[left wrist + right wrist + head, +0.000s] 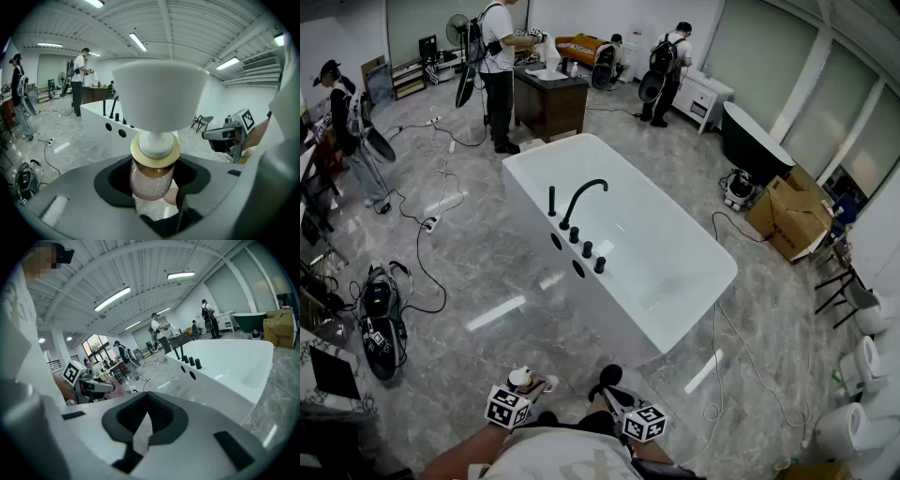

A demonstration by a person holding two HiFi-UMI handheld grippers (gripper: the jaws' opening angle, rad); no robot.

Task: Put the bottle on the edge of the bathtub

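A: What is the floor like?
B: Glossy grey marble floor. Near left, the left gripper pinches a glittery pink bottle.
A: And right?
B: A smooth white rectangular bathtub sits further off. The right gripper is pressed together, empty.

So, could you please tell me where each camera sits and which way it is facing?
Head view: on the person's head, looking steeply down at the bathtub; forearms, left hand-held gripper and right hand-held gripper show.
Left gripper view: on the left one, looking along jaws shut on the bottle.
Right gripper view: on the right one, looking over shut, empty jaws; the shirt at left.
Shared: all show the bathtub; each gripper view shows the other hand-held gripper.
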